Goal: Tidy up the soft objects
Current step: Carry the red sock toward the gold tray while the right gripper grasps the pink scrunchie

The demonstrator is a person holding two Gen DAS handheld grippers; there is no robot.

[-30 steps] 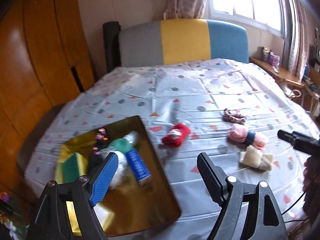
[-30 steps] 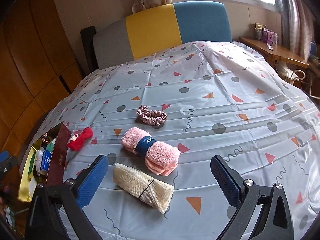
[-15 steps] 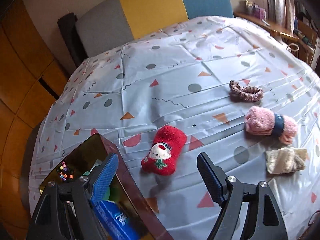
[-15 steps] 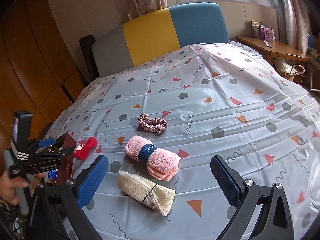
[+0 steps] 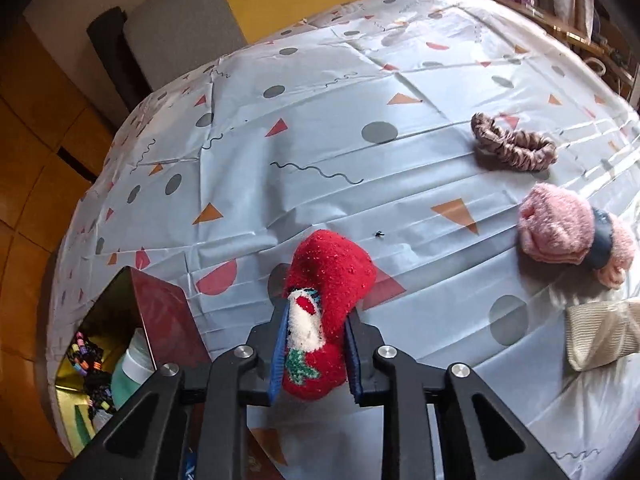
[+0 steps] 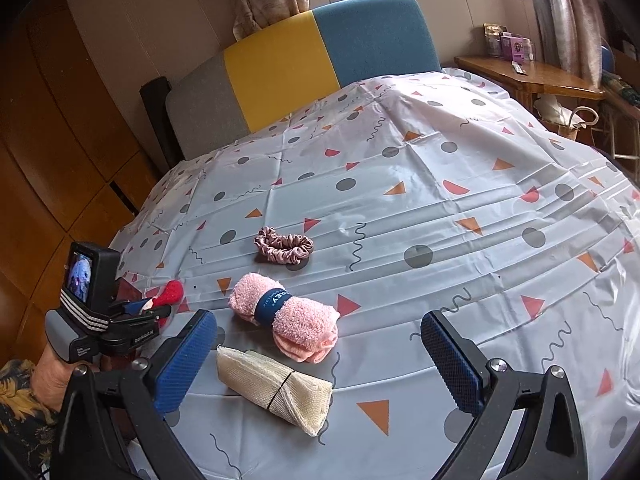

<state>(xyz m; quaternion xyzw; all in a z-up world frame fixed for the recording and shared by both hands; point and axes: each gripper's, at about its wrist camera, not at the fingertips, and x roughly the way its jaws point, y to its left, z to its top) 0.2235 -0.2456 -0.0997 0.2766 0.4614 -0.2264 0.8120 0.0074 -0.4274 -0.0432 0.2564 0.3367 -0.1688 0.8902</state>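
Four soft things are on the bed cover [image 6: 460, 216], which is light blue plastic with triangles and dots, and one of them has just changed its state. Half a second ago the left claw [image 5: 316, 346] was wide open just in front of the red Christmas sock [image 5: 324, 312]; now its two blue pads are closed narrow on the heel end of that sock, and the toe end points away over the cover. From the right wrist view the sock seems already a little above the cover, but I cannot tell this for sure.

I judge that the grasp is made and the carrying step begins. The gold tray [image 5: 120, 344] sits at the near left corner of the bed, just beside the held sock, and it already holds bottles and a beaded thing, so probably the sock goes there.

The other three things have not moved. The pink rolled towel [image 6: 286, 322] with its dark band lies in the middle of the near part, the beige folded cloth [image 6: 276, 388] lies near it toward the near edge, and the brown scrunchie [image 6: 284, 249] lies farther in.

The right claw [image 6: 320, 354] hangs wide open and empty above the beige cloth, which looks to me the next thing to take.
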